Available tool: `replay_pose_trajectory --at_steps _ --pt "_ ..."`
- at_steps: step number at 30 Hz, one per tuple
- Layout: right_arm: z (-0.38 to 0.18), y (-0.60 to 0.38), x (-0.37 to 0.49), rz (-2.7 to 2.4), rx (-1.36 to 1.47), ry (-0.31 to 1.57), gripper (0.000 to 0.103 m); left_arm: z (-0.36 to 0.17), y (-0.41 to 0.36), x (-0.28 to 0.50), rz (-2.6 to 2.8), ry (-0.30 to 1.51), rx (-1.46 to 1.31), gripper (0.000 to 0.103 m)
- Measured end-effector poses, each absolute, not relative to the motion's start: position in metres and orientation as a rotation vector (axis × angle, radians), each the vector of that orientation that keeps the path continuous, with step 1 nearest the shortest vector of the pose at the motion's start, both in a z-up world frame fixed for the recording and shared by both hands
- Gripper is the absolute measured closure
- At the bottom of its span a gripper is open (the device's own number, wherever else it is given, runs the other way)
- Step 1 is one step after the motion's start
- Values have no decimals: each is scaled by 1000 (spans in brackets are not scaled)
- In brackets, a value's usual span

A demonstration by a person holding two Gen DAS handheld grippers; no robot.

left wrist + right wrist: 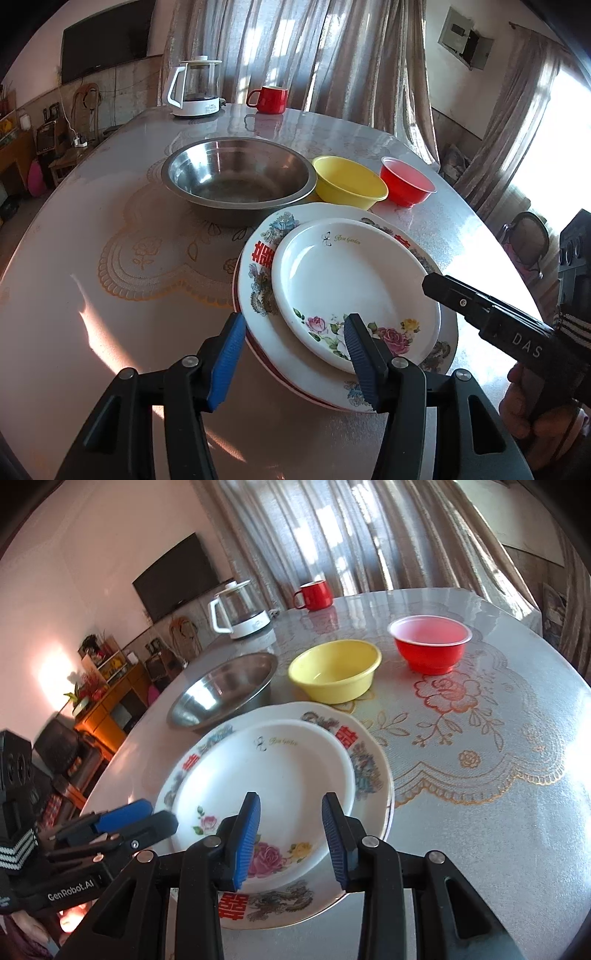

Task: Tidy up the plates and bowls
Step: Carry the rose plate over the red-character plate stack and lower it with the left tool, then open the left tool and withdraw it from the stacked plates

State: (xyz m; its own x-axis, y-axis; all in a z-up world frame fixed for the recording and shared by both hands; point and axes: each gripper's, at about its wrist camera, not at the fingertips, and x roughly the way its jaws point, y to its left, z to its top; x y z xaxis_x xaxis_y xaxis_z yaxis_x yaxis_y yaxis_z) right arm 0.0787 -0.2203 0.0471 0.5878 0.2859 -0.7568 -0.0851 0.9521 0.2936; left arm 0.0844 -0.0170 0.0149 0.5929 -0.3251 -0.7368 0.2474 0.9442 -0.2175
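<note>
A small white rose plate (343, 280) (266, 779) lies on top of a larger plate with a dragon pattern and red characters (258, 258) (354, 746), which rests on another plate. Behind them stand a steel bowl (238, 177) (221, 690), a yellow bowl (349, 182) (334, 670) and a red bowl (406, 184) (428, 646). My left gripper (291, 354) is open and empty over the near left edge of the stack. My right gripper (290, 834) is open and empty over the rose plate's near rim; it shows at the right of the left wrist view (480, 310).
A glass kettle on a white base (195, 88) (240, 609) and a red mug (269, 99) (314, 595) stand at the table's far side. The round table (92, 332) (480, 812) has a lace-pattern cover. Curtains, a TV and shelves lie beyond.
</note>
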Motion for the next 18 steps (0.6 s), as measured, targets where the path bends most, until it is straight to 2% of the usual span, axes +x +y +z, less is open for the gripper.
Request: replay_pose_trajectory --at_steps 18 --pt "41 -221 77 188 223 955 65 15 -6 81 -296 885 -124 46"
